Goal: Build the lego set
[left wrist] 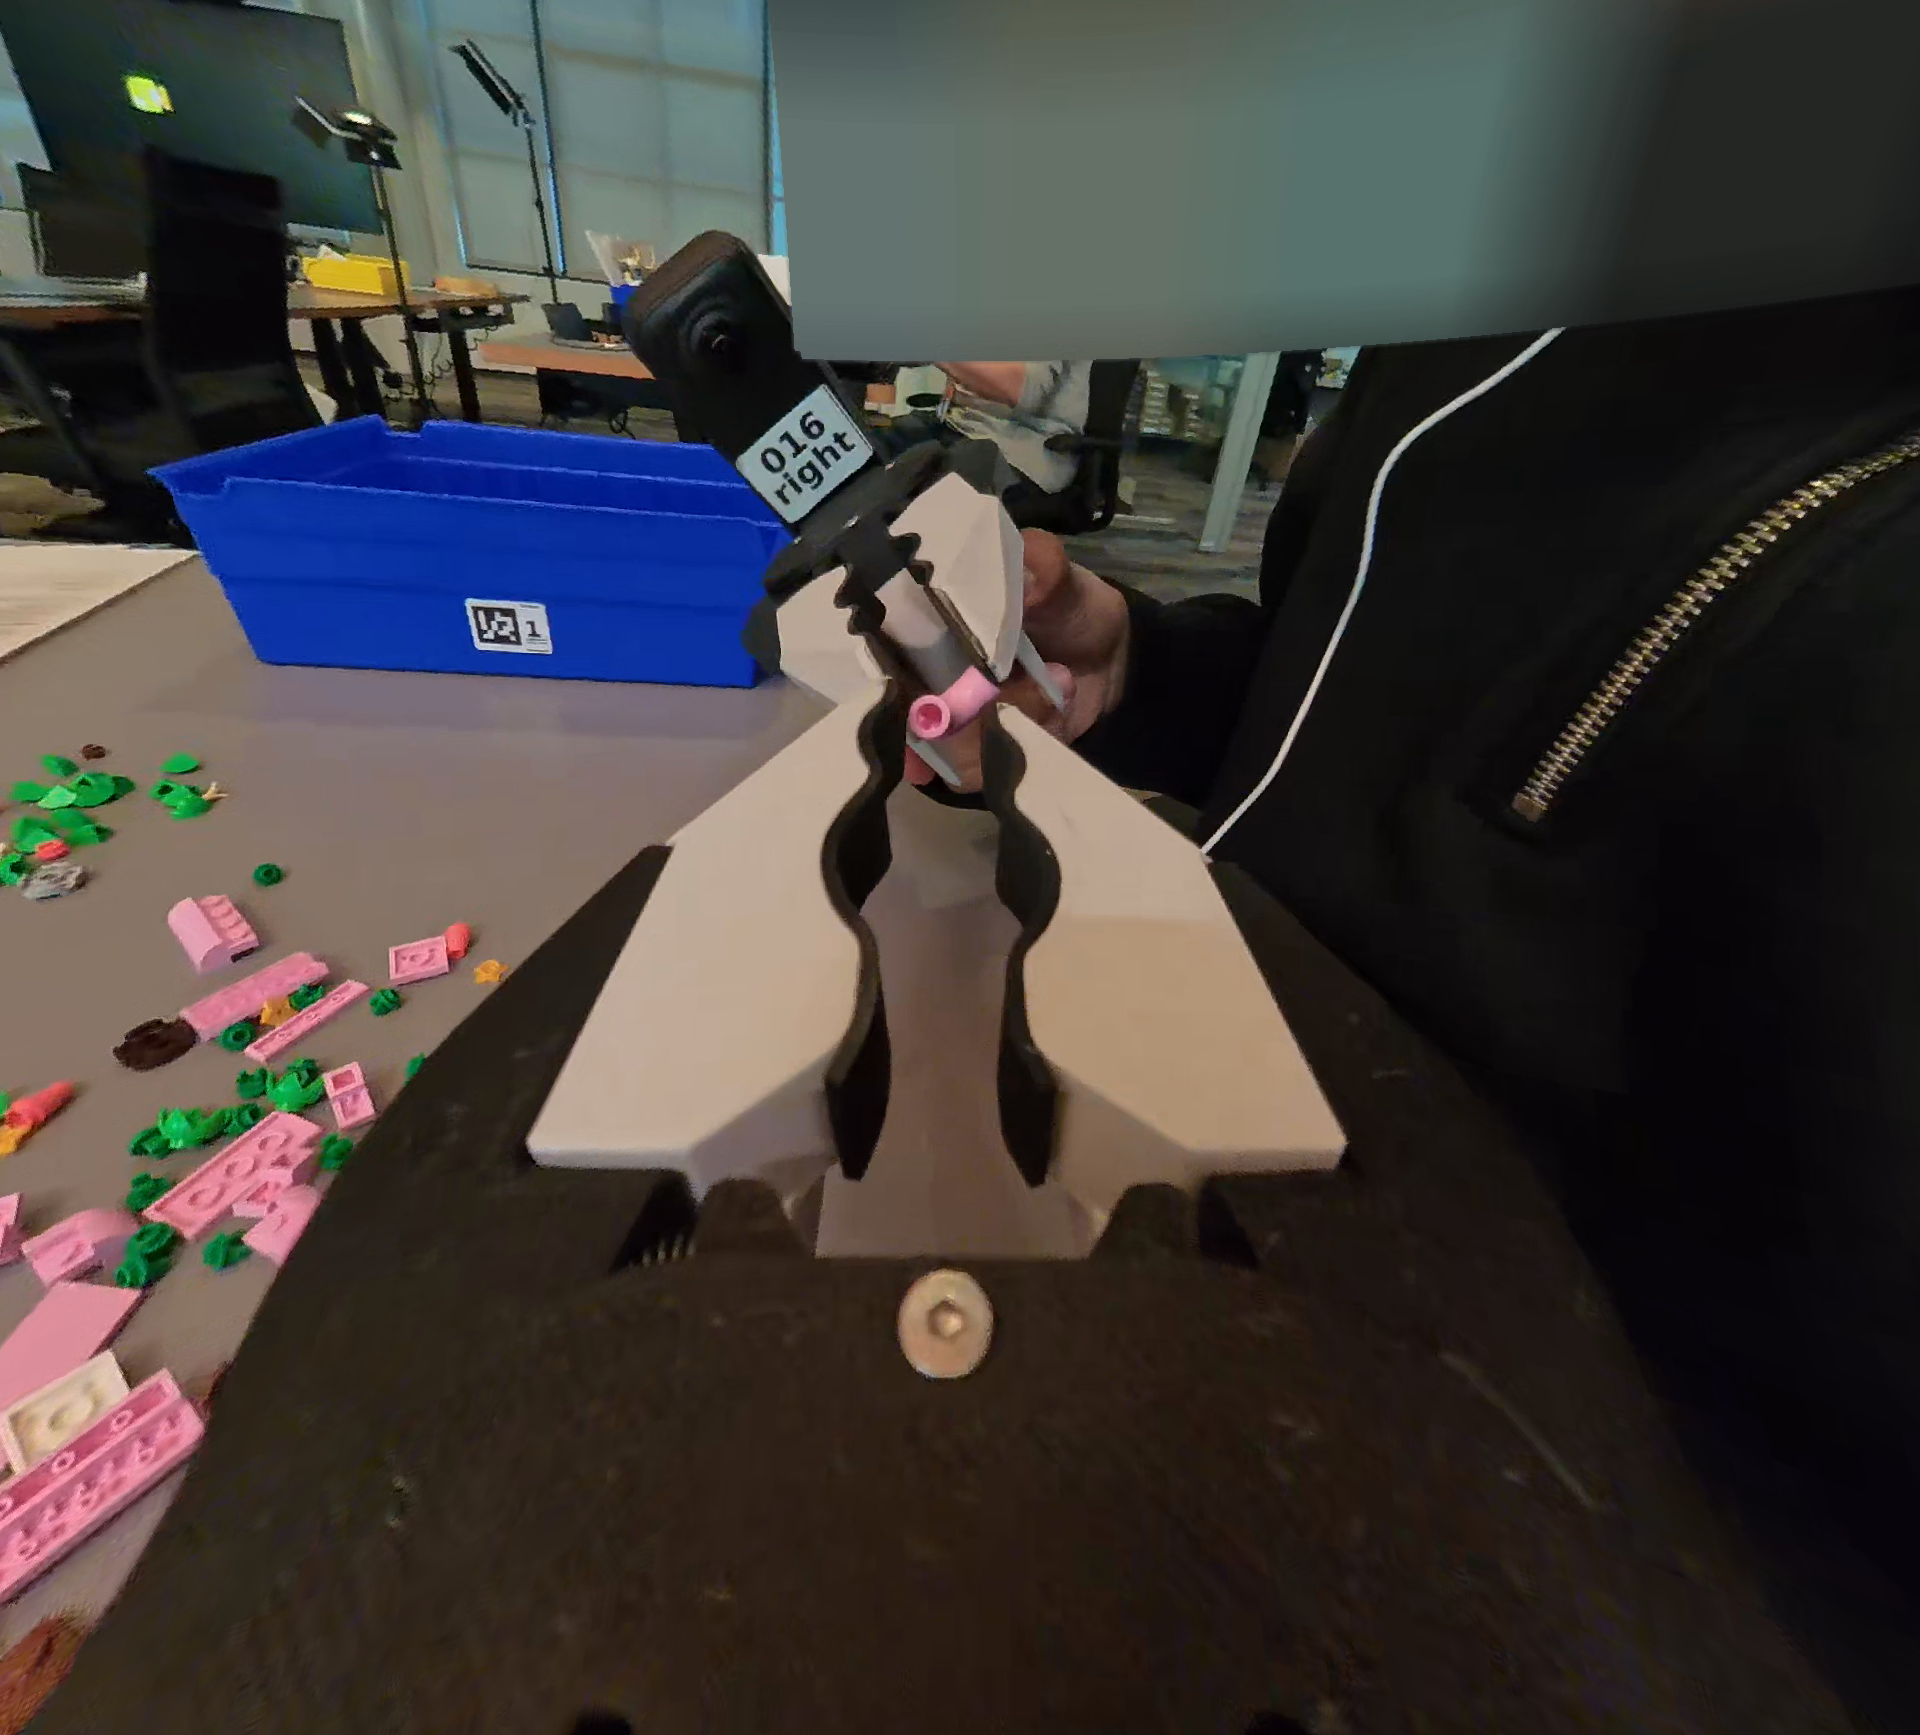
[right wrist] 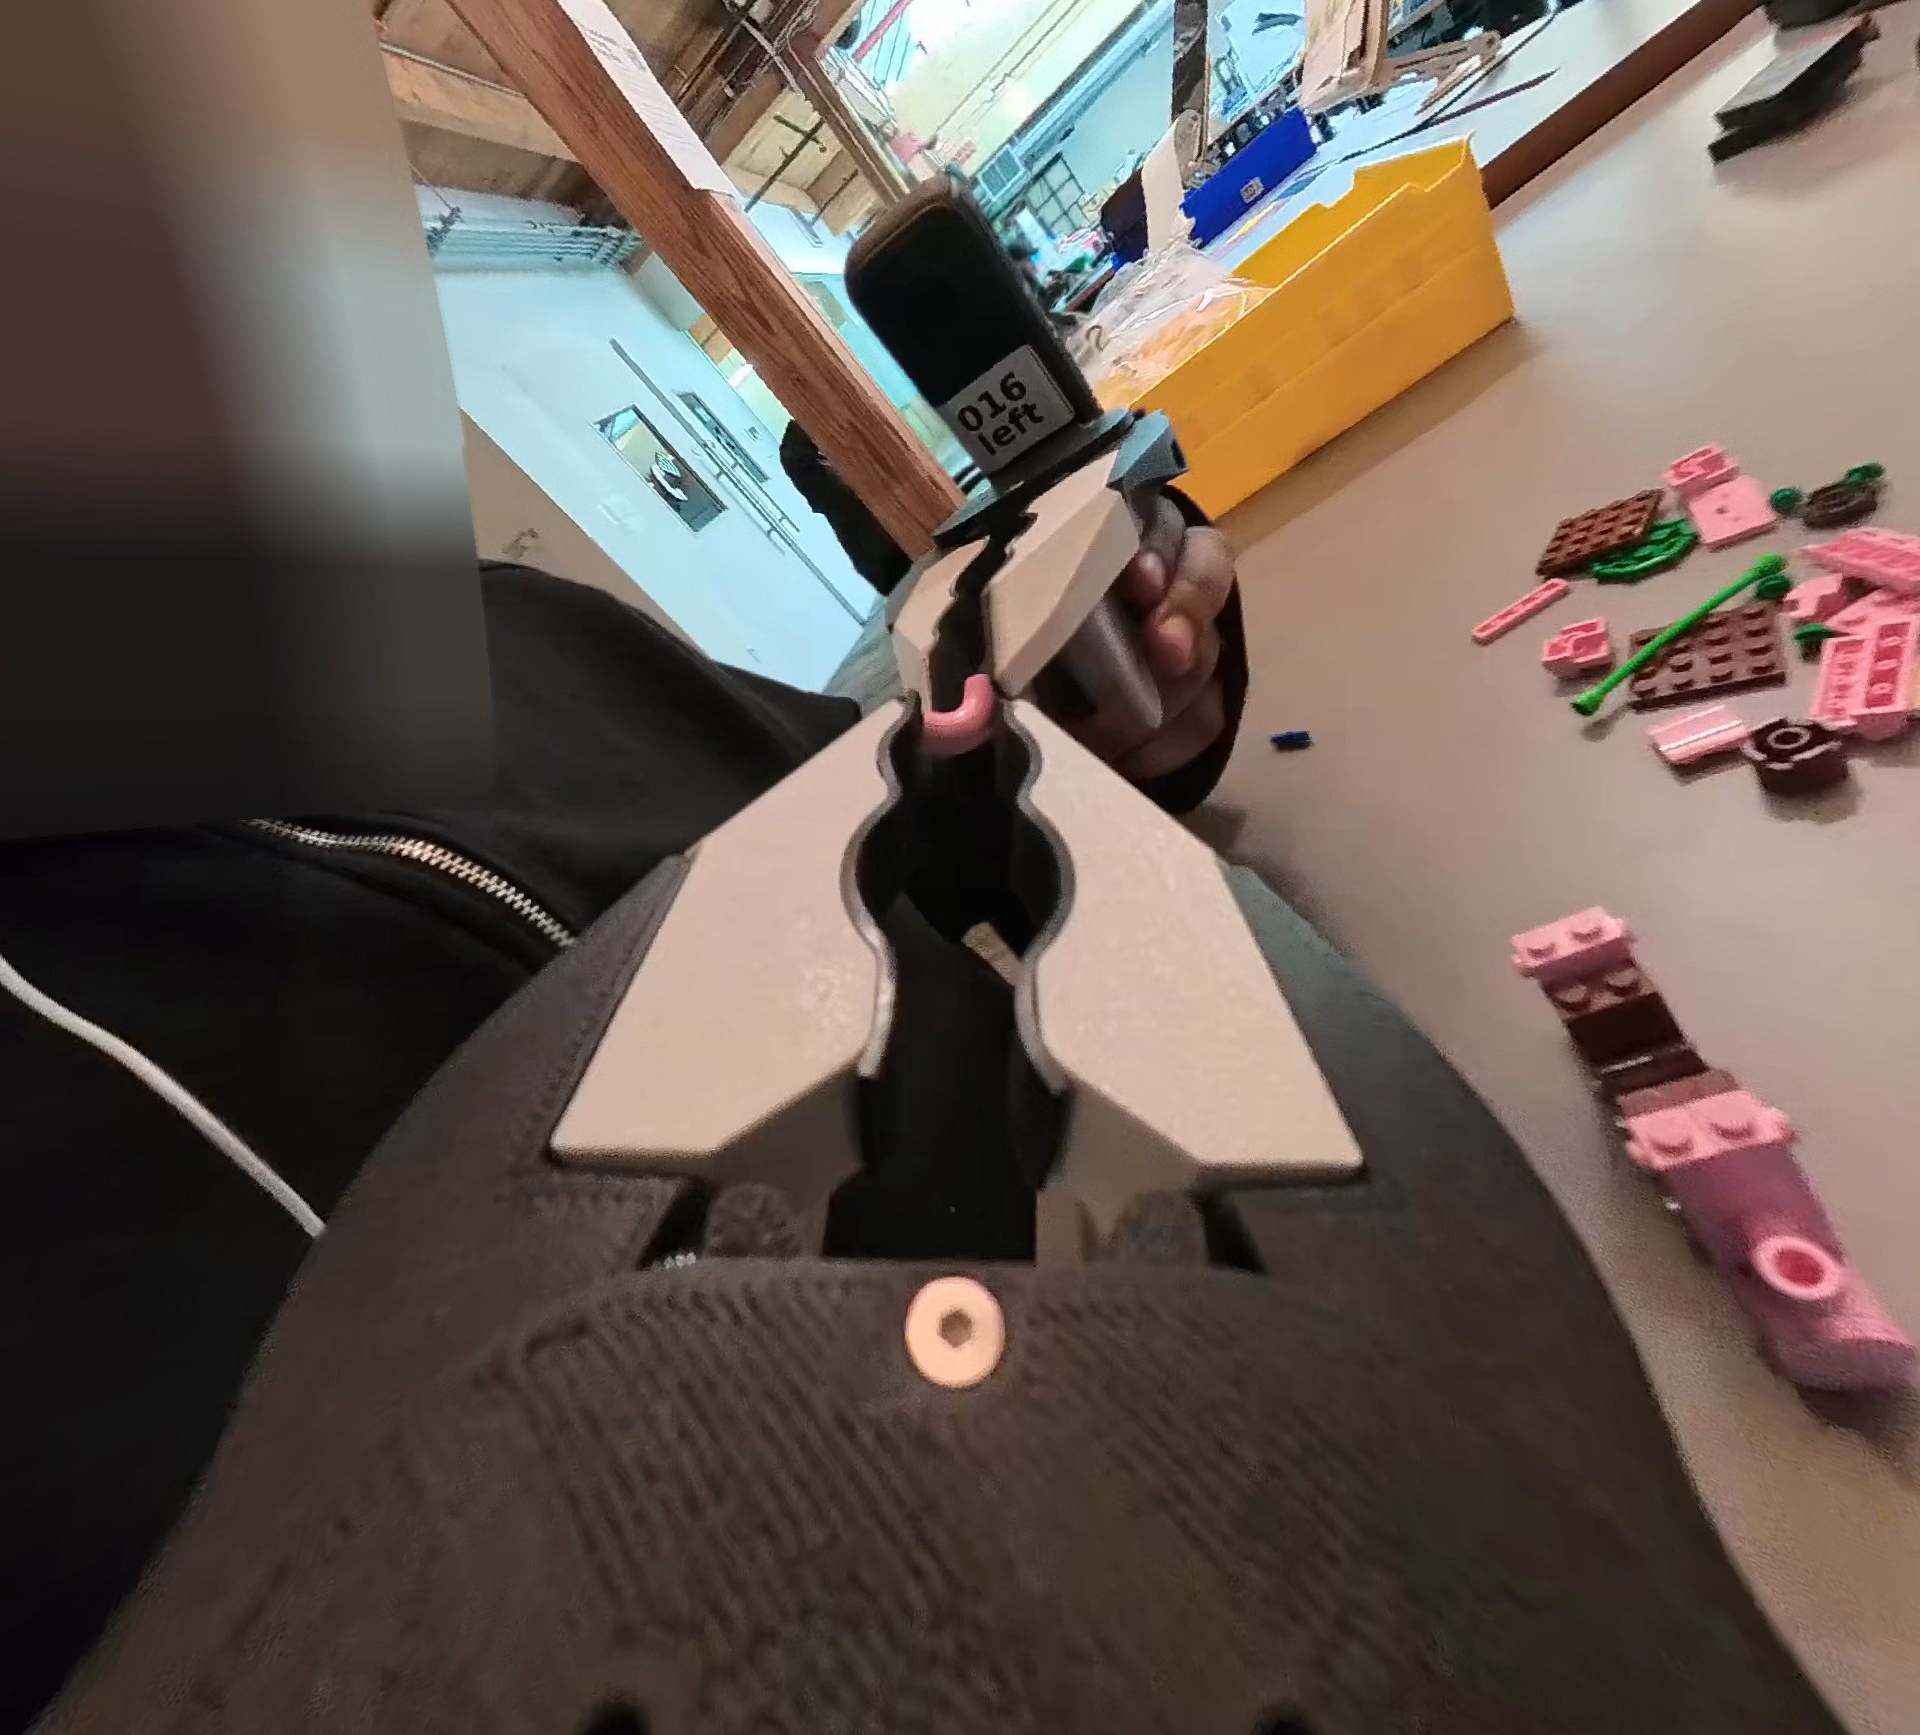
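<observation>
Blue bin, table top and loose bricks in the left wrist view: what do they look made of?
Blue bin: moulded plastic, semi-gloss, judging by its uniform colour and ribbed walls. Table: smooth grey matte surface, likely laminate; cannot tell for sure. Bricks: hard glossy plastic, with crisp studs and faint highlights.

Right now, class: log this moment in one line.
phase: mid-air | left gripper: shut on pink piece | right gripper: shut on same piece | bricks: loose on table
</observation>
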### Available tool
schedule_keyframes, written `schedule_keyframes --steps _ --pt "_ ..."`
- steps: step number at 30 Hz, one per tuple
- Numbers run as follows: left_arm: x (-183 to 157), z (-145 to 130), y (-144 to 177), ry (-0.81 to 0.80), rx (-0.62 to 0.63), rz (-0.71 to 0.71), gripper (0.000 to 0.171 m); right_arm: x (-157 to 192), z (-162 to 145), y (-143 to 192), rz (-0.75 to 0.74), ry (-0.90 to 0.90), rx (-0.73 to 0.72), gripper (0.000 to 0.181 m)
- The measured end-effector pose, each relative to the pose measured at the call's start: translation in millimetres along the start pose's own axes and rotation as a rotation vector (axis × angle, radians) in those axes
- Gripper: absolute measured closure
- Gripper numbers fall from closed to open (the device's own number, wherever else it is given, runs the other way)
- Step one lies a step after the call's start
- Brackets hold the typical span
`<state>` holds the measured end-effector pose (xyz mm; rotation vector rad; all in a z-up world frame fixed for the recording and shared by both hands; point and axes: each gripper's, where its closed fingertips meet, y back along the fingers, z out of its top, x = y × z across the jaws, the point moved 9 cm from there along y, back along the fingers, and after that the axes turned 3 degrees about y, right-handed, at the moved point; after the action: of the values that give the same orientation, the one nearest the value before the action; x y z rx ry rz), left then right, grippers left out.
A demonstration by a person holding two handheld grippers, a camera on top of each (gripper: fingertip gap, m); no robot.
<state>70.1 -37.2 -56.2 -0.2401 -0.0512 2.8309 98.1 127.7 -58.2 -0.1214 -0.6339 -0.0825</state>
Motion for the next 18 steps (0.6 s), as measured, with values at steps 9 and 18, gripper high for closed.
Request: schedule_keyframes --steps 9,18 --pt "-13 -4 29 -0.018 -0.047 0.171 0.167 2 2 -12 -0.066 0.044 -0.032 0.176" --pt "-15 -5 51 0.163 -0.155 0.135 0.167 29 7 -52 -0.3 0.738 0.154 0.162"
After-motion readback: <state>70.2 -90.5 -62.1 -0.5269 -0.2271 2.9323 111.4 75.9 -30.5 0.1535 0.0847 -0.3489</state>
